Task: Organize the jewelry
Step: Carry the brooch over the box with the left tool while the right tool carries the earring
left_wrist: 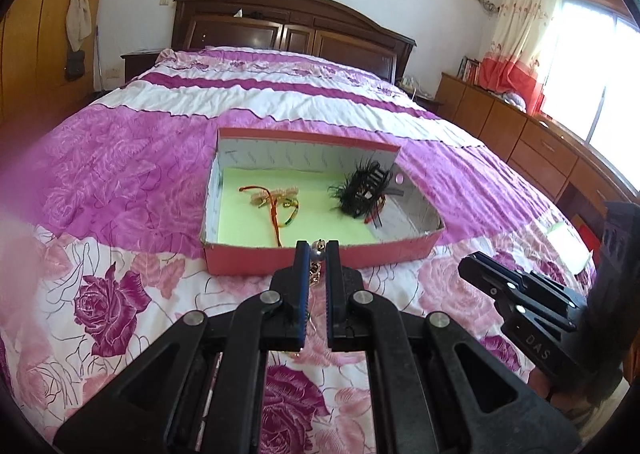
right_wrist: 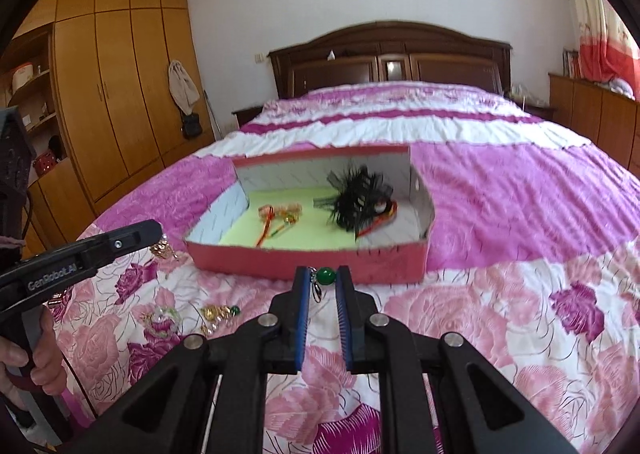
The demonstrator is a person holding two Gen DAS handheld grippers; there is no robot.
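A: Where's the jewelry?

B: A gold chain with a grey pearl [left_wrist: 319,254] and a green-bead charm [right_wrist: 326,276] are both pinched in jaws. More gold pieces [right_wrist: 218,314] lie on the bedspread before the red box [right_wrist: 280,260], which holds a ribboned piece [left_wrist: 272,200] and a black feather clip [left_wrist: 366,188].

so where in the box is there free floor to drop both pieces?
Free: the green floor of the red box between the red-cord bracelet and the black feather clip, and the near strip along the front wall. The right end is crowded by the feathers. Outside, loose jewelry clutters the bedspread front-left.
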